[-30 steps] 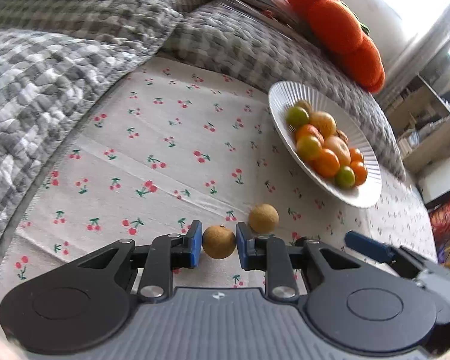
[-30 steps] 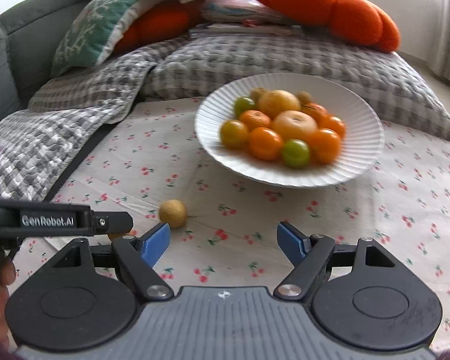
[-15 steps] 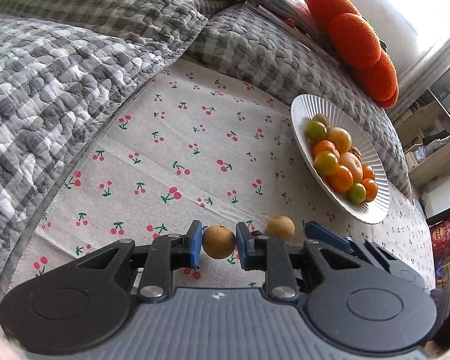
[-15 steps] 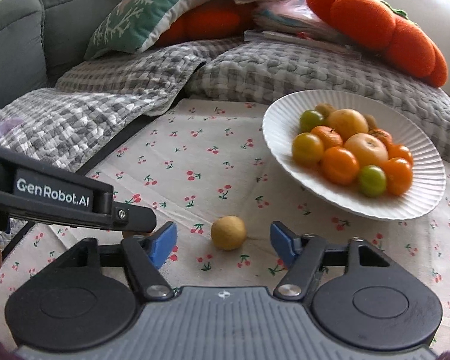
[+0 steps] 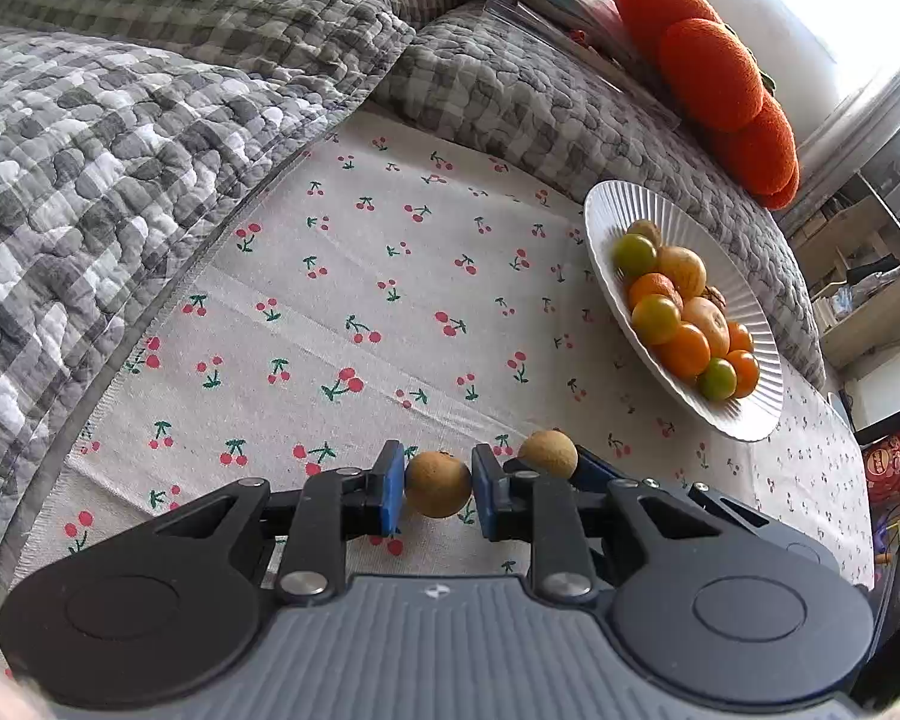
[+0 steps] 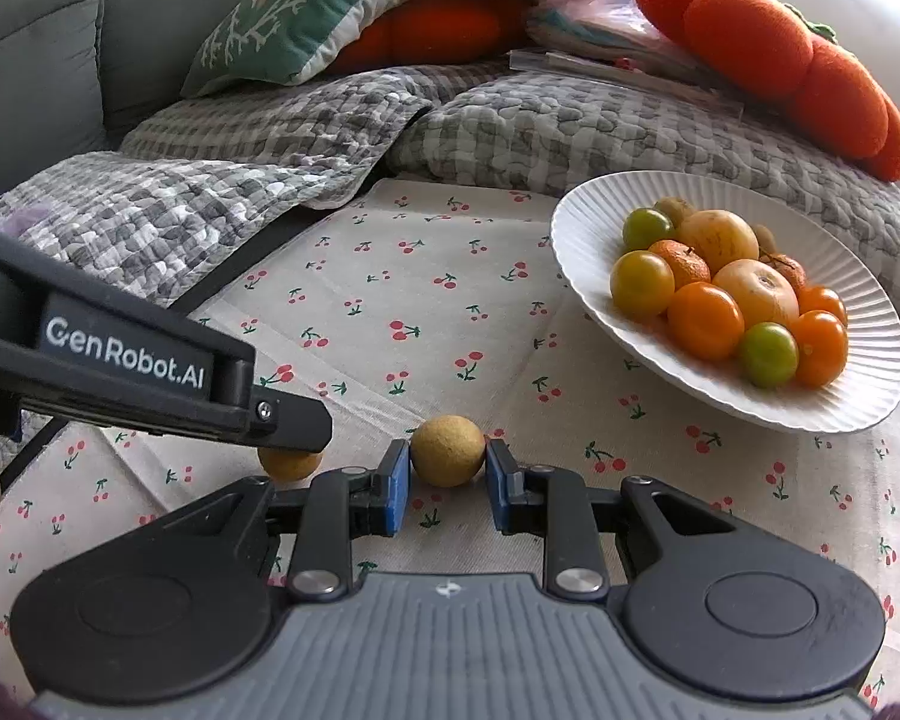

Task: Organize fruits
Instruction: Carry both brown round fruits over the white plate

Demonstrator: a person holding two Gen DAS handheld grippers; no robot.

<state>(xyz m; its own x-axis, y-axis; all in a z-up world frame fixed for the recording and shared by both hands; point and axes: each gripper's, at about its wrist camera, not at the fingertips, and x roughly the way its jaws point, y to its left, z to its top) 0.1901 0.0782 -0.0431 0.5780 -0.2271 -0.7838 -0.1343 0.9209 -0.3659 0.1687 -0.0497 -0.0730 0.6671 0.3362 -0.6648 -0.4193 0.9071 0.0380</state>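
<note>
Two brown fruits sit low over the cherry-print cloth [image 6: 426, 300], one half hidden under the left tool [image 5: 432, 483]. That tool grips the darker fruit [image 5: 438, 483]. Angled downward, the right tool [image 6: 448, 483] has just been closing and pinches the paler fruit [image 6: 448, 450], near the plate [image 6: 576, 228].

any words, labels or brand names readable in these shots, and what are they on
"GenRobot.AI": white letters on the side of the black left hand-held gripper, seen in the right wrist view.
The red packaging at the right edge of the left wrist view carries printing that is too small and blurred to read.
No other text shows.
</note>
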